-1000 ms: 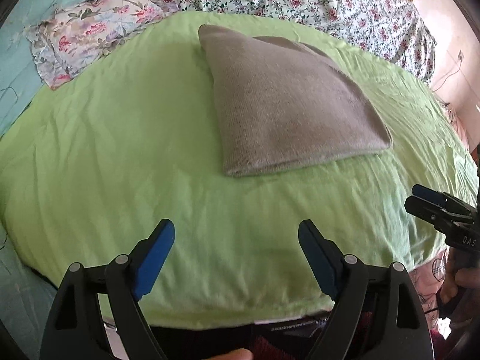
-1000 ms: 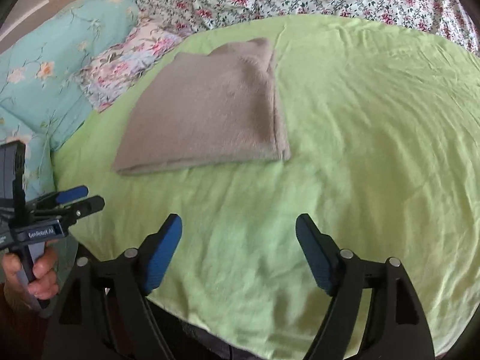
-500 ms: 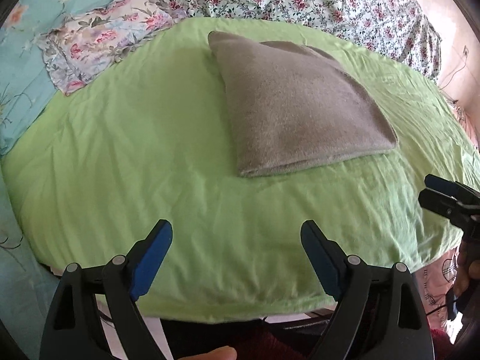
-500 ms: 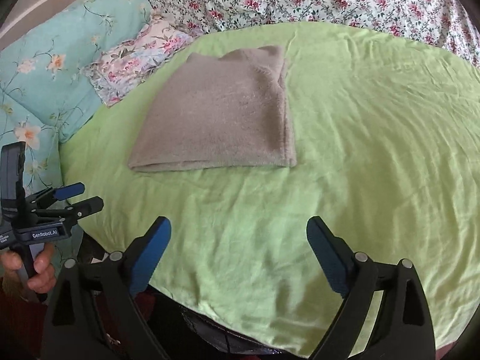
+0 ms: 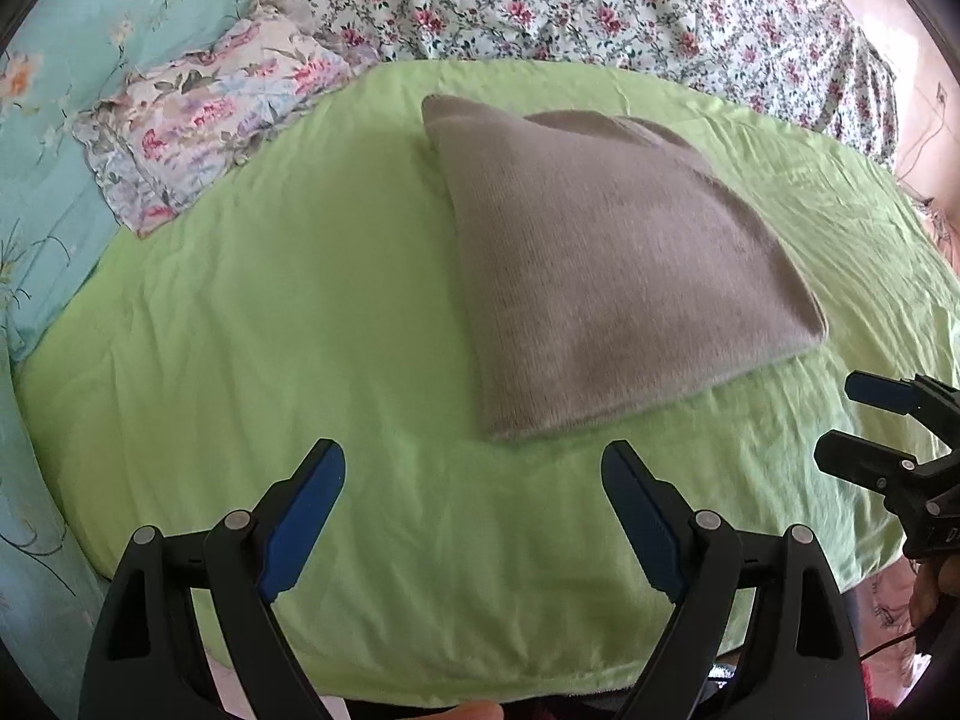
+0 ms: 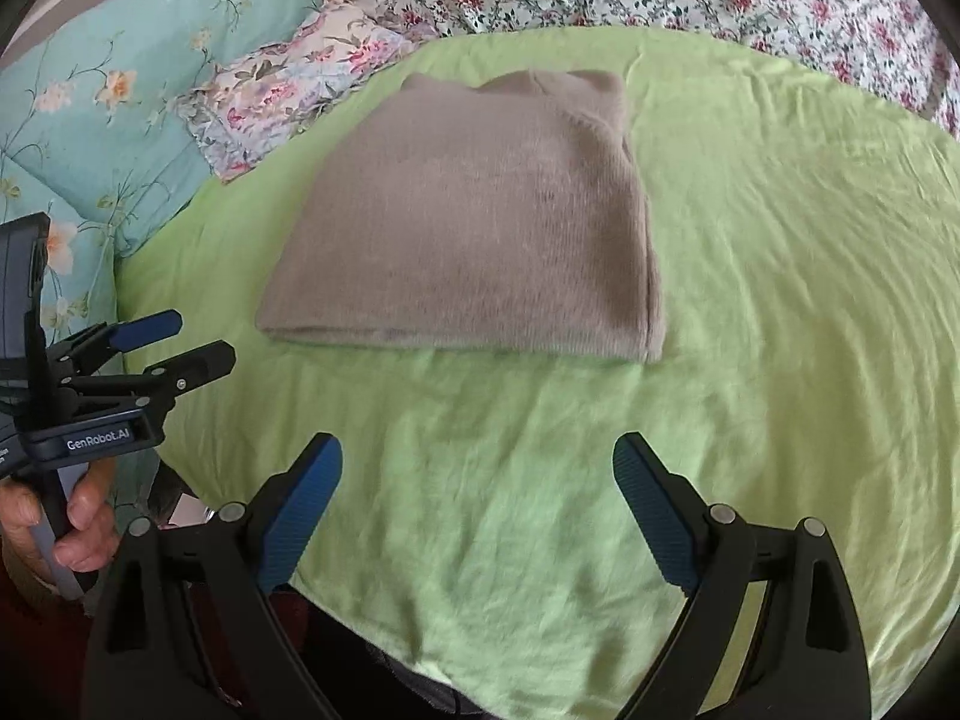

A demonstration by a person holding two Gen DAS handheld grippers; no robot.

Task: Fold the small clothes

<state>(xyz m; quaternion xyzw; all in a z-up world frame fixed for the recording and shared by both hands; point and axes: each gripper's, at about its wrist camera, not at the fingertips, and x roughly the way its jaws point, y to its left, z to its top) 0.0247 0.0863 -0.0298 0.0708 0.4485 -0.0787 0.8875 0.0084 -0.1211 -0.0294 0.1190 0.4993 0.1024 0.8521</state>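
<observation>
A grey knitted garment [image 5: 606, 264] lies folded flat on the green sheet [image 5: 270, 330]; it also shows in the right wrist view [image 6: 474, 240]. My left gripper [image 5: 474, 468] is open and empty, held above the sheet just short of the garment's near edge. My right gripper [image 6: 477, 462] is open and empty, also short of the garment's near edge. Each gripper shows in the other's view: the right one at the right edge [image 5: 864, 420], the left one at the left edge [image 6: 174, 342], both with fingers apart.
A floral pillow [image 5: 198, 120] and a teal floral quilt [image 5: 78, 48] lie to the left of the green sheet. A flowered bedspread [image 5: 600, 12] runs along the back. The sheet's near edge [image 5: 480, 672] drops off close to me.
Both grippers moved slightly forward toward the garment, which now looks larger and closer. The garment itself has not moved. Both stay open.
</observation>
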